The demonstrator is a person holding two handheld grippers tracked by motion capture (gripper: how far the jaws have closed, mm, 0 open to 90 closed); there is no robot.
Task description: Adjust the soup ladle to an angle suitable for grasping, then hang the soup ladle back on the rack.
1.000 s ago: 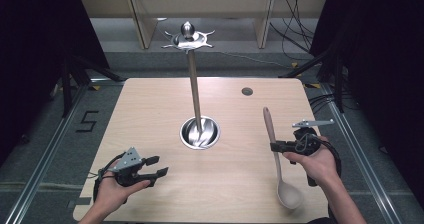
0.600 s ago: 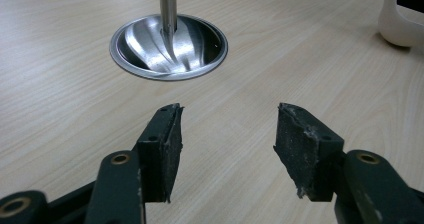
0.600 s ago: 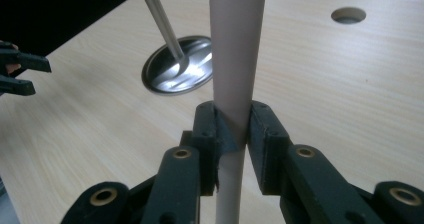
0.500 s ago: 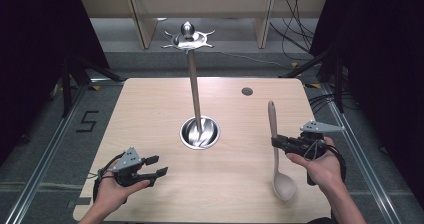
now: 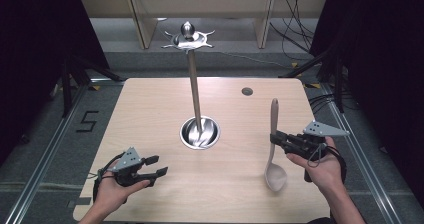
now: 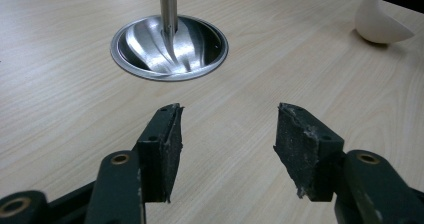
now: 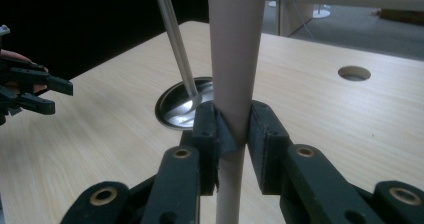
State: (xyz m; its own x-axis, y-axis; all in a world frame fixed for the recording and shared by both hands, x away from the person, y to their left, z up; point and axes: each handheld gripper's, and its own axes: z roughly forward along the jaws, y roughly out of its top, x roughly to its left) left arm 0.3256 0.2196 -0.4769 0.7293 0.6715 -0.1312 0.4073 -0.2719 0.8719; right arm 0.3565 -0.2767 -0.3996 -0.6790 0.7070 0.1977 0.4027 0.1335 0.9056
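While clamped, smooth beige spoon (image 5: 274, 149).

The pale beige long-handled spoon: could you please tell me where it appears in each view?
High view: the pale beige long-handled spoon is at right, clamped by the right gripper.
Left gripper view: its bowl is at top right.
Right gripper view: its handle rises at centre.
Shared landmark: the round steel base.

The surface (image 5: 150, 114) is pale beige wood with a fine lengthwise grain pattern. The spoon (image 5: 274, 149) is a plain matte pinkish beige. The stand (image 5: 199, 132) is polished silver metal with mirror-like streaked reflections in its round base. Both the left gripper (image 5: 156, 166) and the right gripper (image 5: 274, 138) are black, each topped by a grey plate.
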